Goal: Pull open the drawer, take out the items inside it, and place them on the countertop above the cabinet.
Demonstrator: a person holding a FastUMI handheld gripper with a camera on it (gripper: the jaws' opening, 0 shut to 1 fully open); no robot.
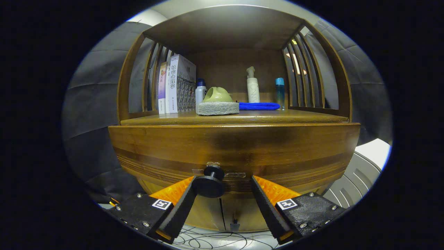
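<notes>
The wooden drawer front [284, 149] stretches across the cabinet just ahead of my fingers, and its inside is hidden. Its round dark knob [210, 184] sits between my fingers, touching or nearly touching the left one, with a wide gap to the right one. My gripper [223, 180] is open around the knob. Above the drawer runs the wooden countertop [305, 118].
On the countertop stand upright books [173, 86], a small white bottle [200, 93], a green scrubber on a grey pad [218, 102], a folded blue cloth [259, 106], a white pump bottle [253, 86] and a blue-capped bottle [280, 92]. Slatted side walls and a top board enclose the shelf.
</notes>
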